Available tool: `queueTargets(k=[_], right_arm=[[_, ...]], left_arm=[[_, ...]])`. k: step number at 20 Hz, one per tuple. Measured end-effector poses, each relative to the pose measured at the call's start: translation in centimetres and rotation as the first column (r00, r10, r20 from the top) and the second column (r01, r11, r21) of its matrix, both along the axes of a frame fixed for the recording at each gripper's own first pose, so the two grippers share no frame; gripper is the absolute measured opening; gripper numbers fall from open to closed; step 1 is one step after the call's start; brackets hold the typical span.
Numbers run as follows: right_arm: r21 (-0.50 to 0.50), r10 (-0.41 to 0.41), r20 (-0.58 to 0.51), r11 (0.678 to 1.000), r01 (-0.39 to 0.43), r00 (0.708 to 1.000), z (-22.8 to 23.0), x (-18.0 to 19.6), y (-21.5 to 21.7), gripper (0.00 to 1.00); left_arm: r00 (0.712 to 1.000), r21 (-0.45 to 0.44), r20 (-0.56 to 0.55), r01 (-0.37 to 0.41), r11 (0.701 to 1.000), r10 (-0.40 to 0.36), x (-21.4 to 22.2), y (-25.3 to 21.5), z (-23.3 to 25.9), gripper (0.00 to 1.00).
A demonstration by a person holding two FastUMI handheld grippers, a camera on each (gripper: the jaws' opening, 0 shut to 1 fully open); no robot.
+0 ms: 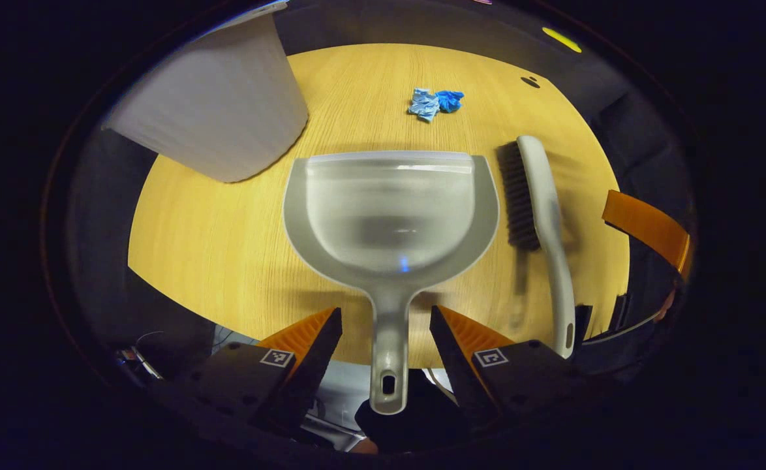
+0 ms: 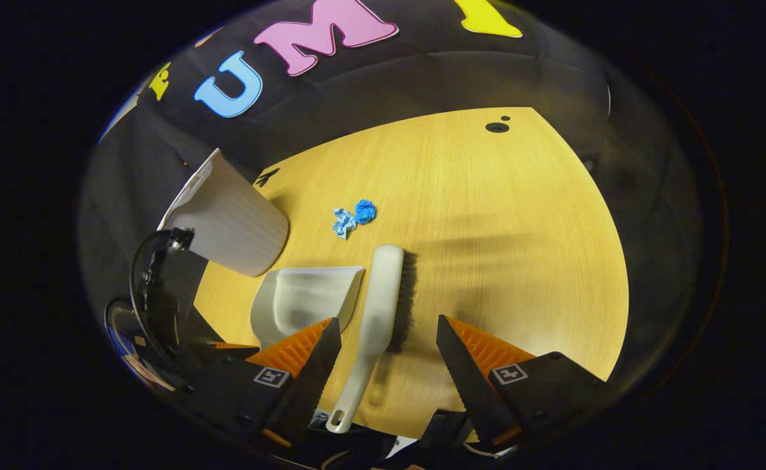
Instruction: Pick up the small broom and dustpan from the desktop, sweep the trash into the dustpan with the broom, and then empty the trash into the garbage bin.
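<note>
Evidently poised to grasp, both grippers, left gripper (image 1: 386, 339) and right gripper (image 2: 388, 349), gaped unclenched, straddling the translucent grey plastic dustpan (image 1: 389, 215) and, beside it, the white-handled, dark-bristled small broom (image 2: 383, 307).

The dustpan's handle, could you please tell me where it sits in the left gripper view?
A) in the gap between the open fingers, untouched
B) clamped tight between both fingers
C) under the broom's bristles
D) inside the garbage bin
A: the dustpan lies flat on the desktop with its handle running down the gap of the left hand-held gripper, whose fingers stand apart on either side of it.
</note>
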State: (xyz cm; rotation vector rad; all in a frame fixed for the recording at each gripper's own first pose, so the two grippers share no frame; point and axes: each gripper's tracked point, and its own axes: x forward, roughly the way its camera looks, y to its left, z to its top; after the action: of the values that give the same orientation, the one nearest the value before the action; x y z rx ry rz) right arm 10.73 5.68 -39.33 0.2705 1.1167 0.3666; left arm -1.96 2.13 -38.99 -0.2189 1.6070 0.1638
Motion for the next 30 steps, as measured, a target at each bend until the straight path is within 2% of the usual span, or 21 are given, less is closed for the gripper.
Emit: queueTargets(k=[6, 9, 11, 12, 13, 14, 15, 16, 18, 19, 20, 21, 22, 23, 24, 25, 26, 27, 28, 29, 30], right_arm=[[-0.068, -0.067, -0.107, 0.996, 0.060, 0.992, -2.1, -0.4, 0.2, 0.96], [-0.097, -0.068, -0.129, 0.994, 0.056, 0.989, -2.8, -0.5, 0.7, 0.95], [-0.126, -0.072, -0.138, 0.991, 0.054, 0.988, -3.1, -0.8, 1.1, 0.95], [-0.145, -0.070, -0.145, 0.988, 0.048, 0.987, -3.5, -0.9, 1.5, 0.86], [-0.176, -0.068, -0.153, 0.984, 0.041, 0.986, -3.9, -1.2, 1.6, 0.95], [-0.214, -0.071, -0.160, 0.976, 0.036, 0.985, -4.4, -1.5, 1.7, 0.95], [-0.244, -0.073, -0.175, 0.969, 0.028, 0.982, -4.9, -1.9, 1.9, 0.85], [-0.263, -0.073, -0.183, 0.965, 0.023, 0.980, -5.3, -2.1, 2.4, 0.94], [-0.306, -0.064, -0.192, 0.952, 0.003, 0.979, -6.1, -2.2, 3.0, 0.93], [-0.323, -0.067, -0.205, 0.947, -0.003, 0.976, -6.6, -2.4, 3.3, 0.90], [-0.337, -0.073, -0.225, 0.942, -0.007, 0.972, -7.1, -2.6, 3.5, 0.71], [-0.350, -0.081, -0.241, 0.937, -0.009, 0.967, -7.7, -2.7, 3.8, 0.81], [-0.358, -0.093, -0.261, 0.934, -0.007, 0.961, -8.1, -3.0, 3.8, 0.79], [-0.361, -0.104, -0.276, 0.933, -0.003, 0.955, -9.0, -2.9, 3.9, 0.70], [-0.368, -0.115, -0.292, 0.930, -0.001, 0.949, -9.6, -2.9, 3.9, 0.73], [-0.384, -0.126, -0.361, 0.923, -0.024, 0.924, -10.4, -3.6, 3.6, 0.63], [-0.406, -0.123, -0.313, 0.914, -0.015, 0.942, -10.2, -3.1, 3.4, 0.67], [-0.407, -0.116, -0.348, 0.913, -0.039, 0.931, -10.6, -4.0, 3.6, 0.60], [-0.408, -0.112, -0.347, 0.912, -0.042, 0.931, -10.6, -3.7, 3.7, 0.52], [-0.407, -0.109, -0.350, 0.912, -0.046, 0.930, -10.4, -3.7, 3.5, 0.64], [-0.406, -0.104, -0.346, 0.913, -0.049, 0.932, -10.3, -3.7, 3.6, 0.58]], left_arm=[[0.999, -0.034, -0.031, 0.038, 0.999, -0.039, 2.9, -0.2, -2.9, 0.83], [0.999, -0.042, -0.039, 0.029, 0.999, -0.031, 3.9, 0.3, -3.9, 0.83], [0.998, -0.038, -0.018, 0.059, 0.998, -0.059, 4.8, 0.5, -4.0, 0.83], [0.997, -0.034, -0.004, 0.078, 0.996, -0.078, 5.4, 0.6, -4.1, 0.83], [0.996, -0.033, 0.005, 0.091, 0.995, -0.090, 5.5, 0.7, -4.1, 0.83], [0.995, -0.033, 0.012, 0.099, 0.995, -0.099, 5.7, 0.7, -4.0, 0.82], [0.994, -0.034, 0.012, 0.106, 0.994, -0.106, 5.7, 0.8, -4.1, 0.78], [0.994, -0.037, 0.006, 0.110, 0.993, -0.110, 5.8, 0.8, -4.1, 0.76], [0.994, -0.035, 0.012, 0.108, 0.994, -0.108, 6.0, 1.0, -4.1, 0.72], [0.994, -0.033, 0.015, 0.105, 0.994, -0.105, 6.1, 1.1, -4.2, 0.64], [0.994, -0.036, 0.009, 0.107, 0.994, -0.107, 6.0, 1.1, -4.2, 0.58], [0.993, -0.035, 0.008, 0.116, 0.993, -0.116, 6.2, 1.2, -4.0, 0.53], [0.994, -0.035, 0.009, 0.111, 0.993, -0.110, 6.3, 1.5, -5.0, 0.53], [0.994, -0.039, -0.002, 0.108, 0.993, -0.109, 6.4, 1.5, -4.4, 0.44], [0.995, -0.041, -0.004, 0.103, 0.994, -0.103, 6.3, 1.9, -4.0, 0.39], [0.995, -0.043, -0.006, 0.096, 0.994, -0.097, 6.3, 1.9, -4.2, 0.33], [0.996, -0.045, -0.007, 0.093, 0.995, -0.093, 6.6, 2.1, -4.1, 0.32], [0.996, -0.048, -0.011, 0.088, 0.995, -0.088, 6.3, 2.0, -4.3, 0.32], [0.996, -0.049, -0.013, 0.087, 0.995, -0.088, 6.3, 1.9, -4.5, 0.32], [0.996, -0.050, -0.011, 0.091, 0.995, -0.091, 6.5, 1.9, -4.4, 0.32], [0.995, -0.049, -0.009, 0.102, 0.994, -0.103, 6.2, 1.9, -4.3, 0.32]])
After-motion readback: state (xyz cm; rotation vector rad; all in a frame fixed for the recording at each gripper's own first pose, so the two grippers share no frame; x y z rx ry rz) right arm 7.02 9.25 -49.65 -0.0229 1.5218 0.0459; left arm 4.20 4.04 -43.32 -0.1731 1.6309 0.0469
